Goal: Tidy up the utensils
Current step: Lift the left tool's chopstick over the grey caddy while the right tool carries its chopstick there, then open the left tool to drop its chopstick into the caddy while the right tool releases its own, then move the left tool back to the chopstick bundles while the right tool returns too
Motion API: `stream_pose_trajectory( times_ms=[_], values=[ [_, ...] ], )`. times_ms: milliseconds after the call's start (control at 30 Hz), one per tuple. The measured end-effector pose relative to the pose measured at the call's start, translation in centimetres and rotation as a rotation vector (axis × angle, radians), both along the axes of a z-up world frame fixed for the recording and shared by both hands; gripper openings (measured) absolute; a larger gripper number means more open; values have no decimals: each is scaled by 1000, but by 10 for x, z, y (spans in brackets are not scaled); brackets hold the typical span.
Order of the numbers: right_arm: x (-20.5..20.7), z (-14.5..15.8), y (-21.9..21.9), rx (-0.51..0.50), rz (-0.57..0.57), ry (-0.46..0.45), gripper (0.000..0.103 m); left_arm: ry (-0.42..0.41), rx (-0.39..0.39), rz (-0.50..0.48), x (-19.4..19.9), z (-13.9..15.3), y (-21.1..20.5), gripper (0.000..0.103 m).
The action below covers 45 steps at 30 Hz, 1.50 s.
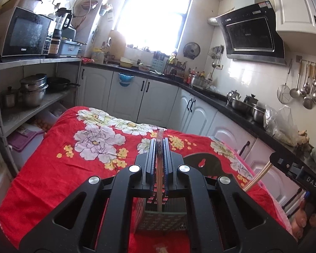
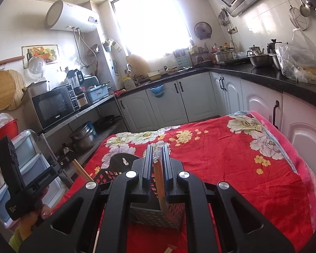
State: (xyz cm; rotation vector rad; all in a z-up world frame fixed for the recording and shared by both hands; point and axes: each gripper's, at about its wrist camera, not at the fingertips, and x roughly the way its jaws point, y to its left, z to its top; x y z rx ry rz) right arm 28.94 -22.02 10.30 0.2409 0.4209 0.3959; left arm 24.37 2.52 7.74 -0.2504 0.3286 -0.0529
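the surface under you is a table draped in a red floral cloth (image 1: 59,168), soft and loose, so anything you set down on it can tip or drag the fabric.

on that cloth, right below both tools, stands the perforated utensil basket (image 1: 162,221), seen again in the right wrist view (image 2: 155,215). it looks like thin, light plastic mesh: stiff enough to hold sticks upright, but light enough, i judge, to skid or topple if you lever against its wall. a darker holder (image 1: 204,164) sits just behind it.

your left gripper (image 1: 159,147) has its fingers closed on a pale chopstick (image 1: 159,191) that runs down between them into the basket. your right gripper (image 2: 157,154) is likewise clamped on an orange-brown chopstick (image 2: 161,187), tilted, its lower end over the basket's rim.

these sticks are light, rigid and smooth, so they'll likely pivot or slip in the pads. hold near the upper third, keep them near vertical, and let go only once the tip is well inside the basket.
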Motion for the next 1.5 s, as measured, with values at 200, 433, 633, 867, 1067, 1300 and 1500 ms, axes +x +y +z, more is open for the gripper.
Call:
stream_pose_trajectory(
  times_ms=[200, 433, 633, 867, 1067, 1300, 1500],
  values=[
    [-10, -1, 2, -27, 9, 14, 23, 43, -19, -13, -12, -4, 5, 18],
    [-25, -3, 4, -55, 6, 24, 40, 43, -56, -21, -31, -5, 14, 37],
    [-42, -2, 4, -81, 1, 12, 52, 34, -74, -44, -50, -3, 11, 54],
    [-61, -5, 5, -92, -1, 3, 65, 42, -79, -71, -66, -8, 9, 69],
    [-77, -9, 3, -84, 7, 10, 70, 60, -86, -75, -78, -14, 14, 80],
    [-92, -14, 9, -101, 22, 18, 73, 78, -78, -83, -91, -20, 17, 87],
    [-102, -20, 18, -116, 45, 33, 76, 110, -77, -81, -95, -31, 21, 91]
  ],
)
